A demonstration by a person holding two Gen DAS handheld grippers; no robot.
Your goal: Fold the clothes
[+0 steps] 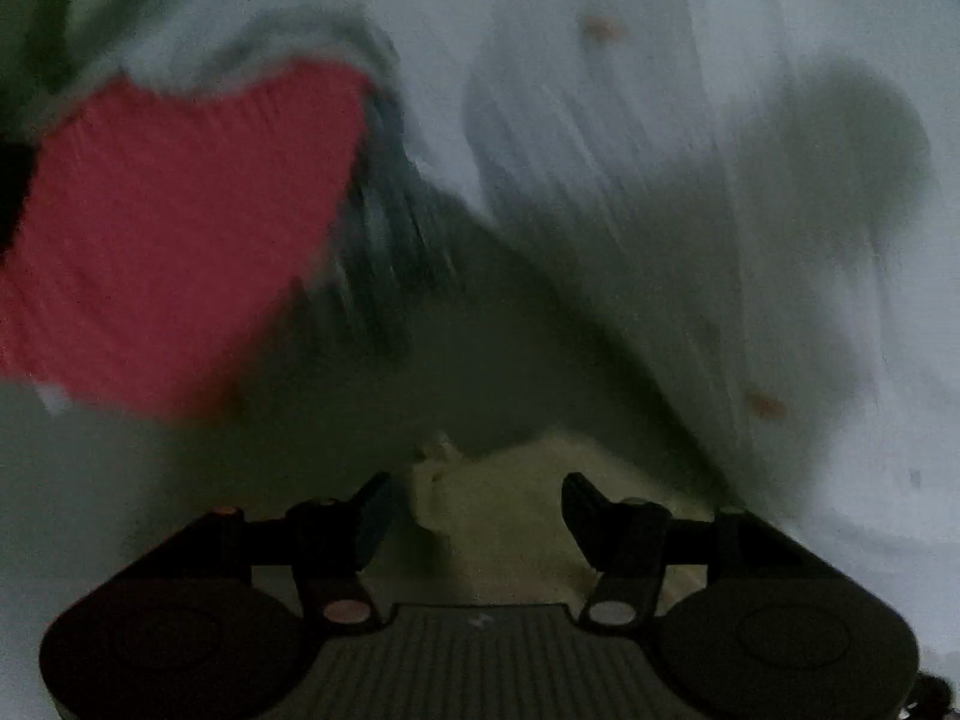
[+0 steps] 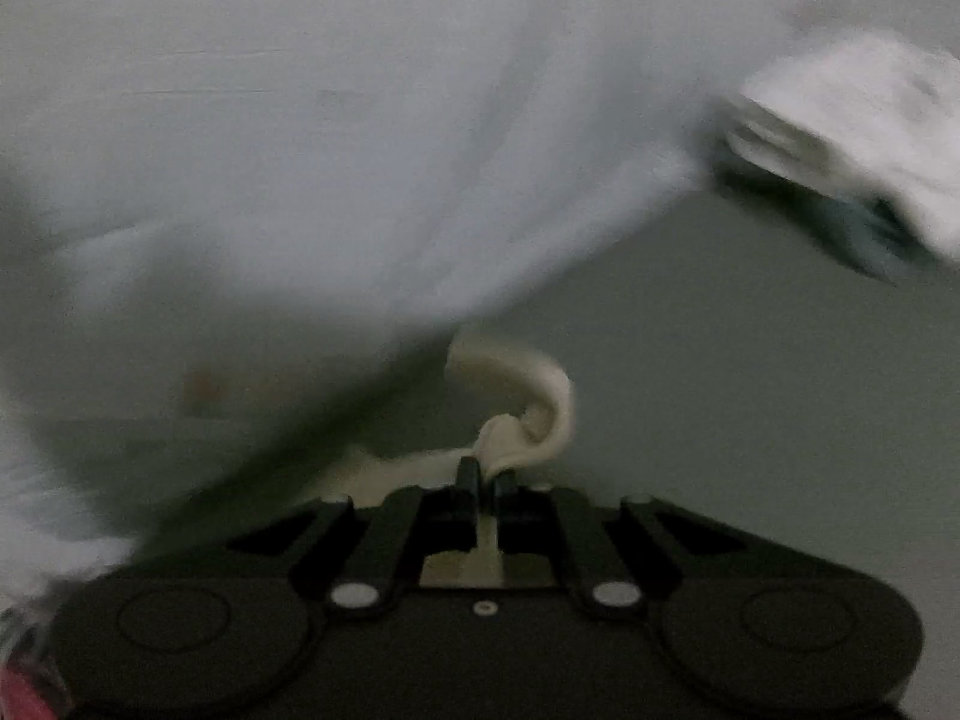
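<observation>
Cream garment (image 2: 528, 402): my right gripper (image 2: 486, 477) has its fingers pressed together on a bunched edge of it, the cloth curling up toward 1 o'clock from the tips. Pinching at an edge presumably gives me a corner to carry over for a fold. In the left wrist view the same cream cloth (image 1: 510, 516) lies between the fingers of my left gripper (image 1: 474, 510), which are spread wide w/ nothing pinched; it sits low at 6 o'clock, so I judge that claw is placed to take a second hold, not yet taken. Red garment (image 1: 168, 240) sits at 9–10 o'clock in the left view, well apart from the fingers, w/ a dark striped piece (image 1: 384, 228) just beside it toward centre. White fabric (image 2: 300, 150) fills the upper part of the right view; a white folded item (image 2: 864, 120) at 2 o'clock. Both views heavily blurred, so whether the cloth is lifted or resting I cannot tell.
</observation>
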